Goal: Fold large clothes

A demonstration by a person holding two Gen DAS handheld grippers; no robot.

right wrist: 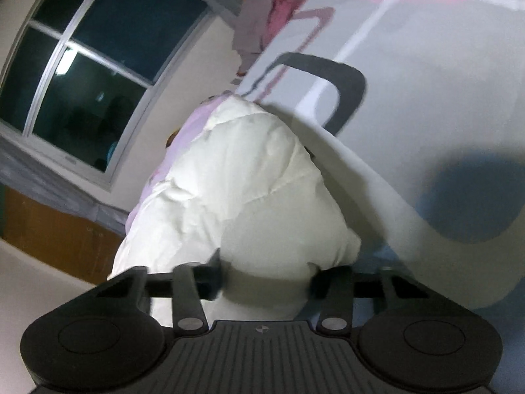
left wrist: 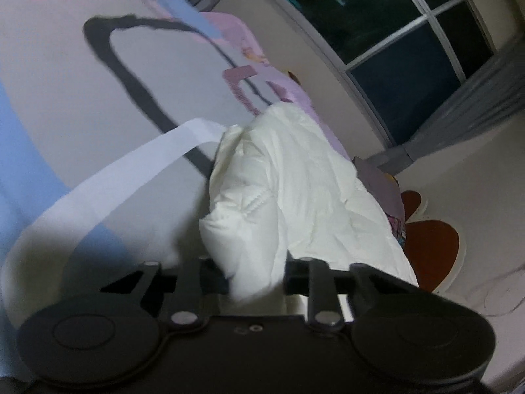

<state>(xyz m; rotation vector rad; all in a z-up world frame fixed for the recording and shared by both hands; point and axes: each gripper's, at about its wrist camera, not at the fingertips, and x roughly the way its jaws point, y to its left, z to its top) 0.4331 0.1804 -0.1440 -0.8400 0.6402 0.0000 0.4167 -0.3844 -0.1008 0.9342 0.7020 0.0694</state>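
We see the white padded jacket [left wrist: 295, 190] bunched between our left gripper [left wrist: 256, 277] fingers, likewise pinched by our right gripper [right wrist: 265, 279], patterned sheet [left wrist: 65, 98] beneath.

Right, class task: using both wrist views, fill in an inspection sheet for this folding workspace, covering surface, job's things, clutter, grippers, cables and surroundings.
Surface: patterned sheet in grey, pink and blue, with dark looping lines.
Job's things: white padded garment, bunched and rumpled on the sheet.
Clutter: pile of purple and pink clothes at the far end.
Grippers: left gripper and right gripper each have fingers closed on a fold of the garment.
Cables: nothing seen.
Surroundings: dark window, grey curtain, pale wall; the views are blurred.
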